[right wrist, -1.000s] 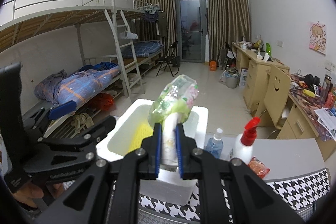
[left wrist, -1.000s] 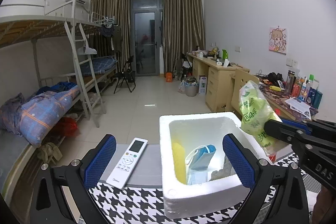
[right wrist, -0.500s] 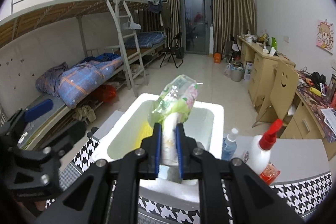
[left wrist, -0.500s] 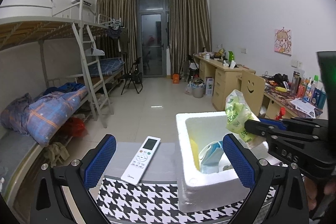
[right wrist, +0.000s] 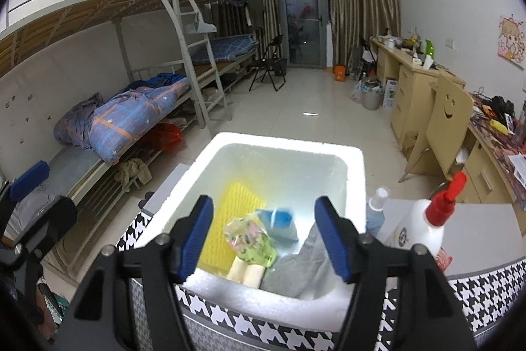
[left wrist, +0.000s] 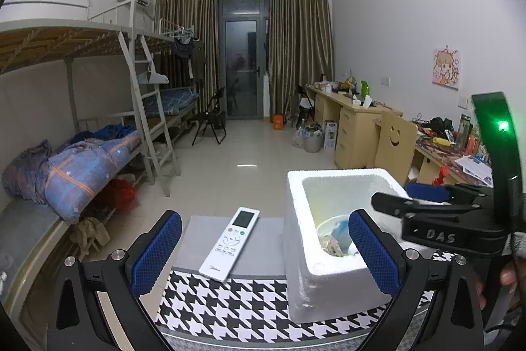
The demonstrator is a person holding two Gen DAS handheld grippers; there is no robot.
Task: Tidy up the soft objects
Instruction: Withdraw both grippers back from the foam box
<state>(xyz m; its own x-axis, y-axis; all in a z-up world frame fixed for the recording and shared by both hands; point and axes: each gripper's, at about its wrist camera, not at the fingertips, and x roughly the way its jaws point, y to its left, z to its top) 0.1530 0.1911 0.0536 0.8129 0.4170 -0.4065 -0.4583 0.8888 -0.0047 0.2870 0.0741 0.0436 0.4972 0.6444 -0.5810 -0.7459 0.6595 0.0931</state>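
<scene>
And the green packet [right wrist: 250, 239] is down, lying in the white foam box [right wrist: 289, 143] at lower centre of the right wrist view, against the yellow sponge [right wrist: 230, 219], blue pouch [right wrist: 279, 221] and grey cloth [right wrist: 302, 265], where half a second ago it stood clamped upright. The right gripper [right wrist: 263, 232] has just sprung its jaws apart, nothing pressed between them. Left gripper [left wrist: 263, 249] hangs released low in its own view, the remote [left wrist: 230, 244] on the bench [left wrist: 230, 301] between its pads.

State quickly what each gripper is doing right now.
Left gripper: open, holding nothing.
Right gripper: open, jaws just opened; green packet lies in the foam box.
</scene>
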